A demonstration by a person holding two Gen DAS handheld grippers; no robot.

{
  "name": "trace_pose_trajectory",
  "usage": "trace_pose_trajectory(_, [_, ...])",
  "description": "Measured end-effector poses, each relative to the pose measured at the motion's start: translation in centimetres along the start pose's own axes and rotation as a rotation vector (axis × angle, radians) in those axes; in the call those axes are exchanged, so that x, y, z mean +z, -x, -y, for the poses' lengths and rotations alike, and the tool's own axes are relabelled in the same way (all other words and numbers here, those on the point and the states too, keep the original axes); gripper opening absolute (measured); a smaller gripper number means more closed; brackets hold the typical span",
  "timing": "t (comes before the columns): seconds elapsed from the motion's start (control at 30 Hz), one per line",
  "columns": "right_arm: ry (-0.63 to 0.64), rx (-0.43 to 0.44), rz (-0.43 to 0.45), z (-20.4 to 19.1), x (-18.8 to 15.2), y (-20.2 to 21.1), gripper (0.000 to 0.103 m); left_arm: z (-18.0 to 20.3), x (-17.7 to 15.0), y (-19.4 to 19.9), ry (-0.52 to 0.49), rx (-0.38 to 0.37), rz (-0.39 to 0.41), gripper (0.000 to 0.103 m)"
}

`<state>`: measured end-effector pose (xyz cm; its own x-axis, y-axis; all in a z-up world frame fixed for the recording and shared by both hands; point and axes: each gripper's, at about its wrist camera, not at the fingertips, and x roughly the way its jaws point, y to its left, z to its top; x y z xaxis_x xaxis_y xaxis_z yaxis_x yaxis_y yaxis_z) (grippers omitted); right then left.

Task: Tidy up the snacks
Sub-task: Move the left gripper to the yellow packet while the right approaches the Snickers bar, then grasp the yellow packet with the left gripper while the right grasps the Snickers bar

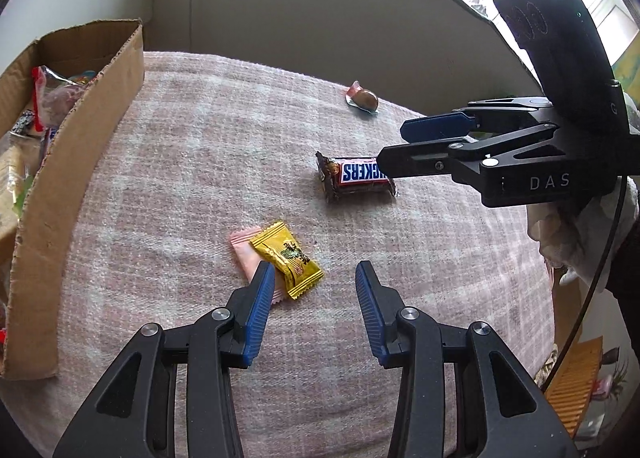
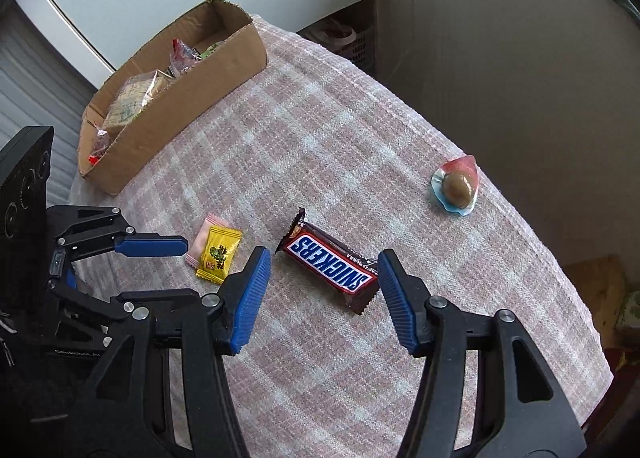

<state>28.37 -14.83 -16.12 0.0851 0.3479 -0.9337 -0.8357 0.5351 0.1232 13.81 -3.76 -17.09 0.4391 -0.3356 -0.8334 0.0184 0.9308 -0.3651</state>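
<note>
A Snickers bar [image 2: 332,264] lies on the pink checked cloth [image 2: 320,118]. My right gripper [image 2: 324,258] hovers over it, open, one finger on each side of the bar and neither pad touching it. A yellow candy [image 1: 286,258] rests partly on a pink candy [image 1: 242,250]. My left gripper [image 1: 314,270] is open just above and to the right of them, its left fingertip over their edge. A clear-wrapped brown sweet [image 1: 364,98] sits at the far side. In the left wrist view the right gripper [image 1: 394,146] comes in from the right, over the Snickers bar [image 1: 356,176].
A cardboard box [image 1: 80,146] holding several wrapped snacks stands at the table's left; it also shows in the right wrist view as the box [image 2: 168,110]. Walls close in behind the table. A gloved hand [image 1: 580,238] holds the right gripper. The cloth drops off at the right edge.
</note>
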Motion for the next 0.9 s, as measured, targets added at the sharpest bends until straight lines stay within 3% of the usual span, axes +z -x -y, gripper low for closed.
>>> trace_pose_trajectory(0.37, [0.162,0.021,-0.058,-1.0,0.8,-2.4,0.058,0.1,-0.1,-0.6,0.015,0.044,0.021,0.041])
trace_pose_trajectory(0.9, [0.167,0.019,-0.124,-0.3,0.5,-5.0,0.058,1.1,0.7,-2.7,-0.017,0.060,0.002,0.040])
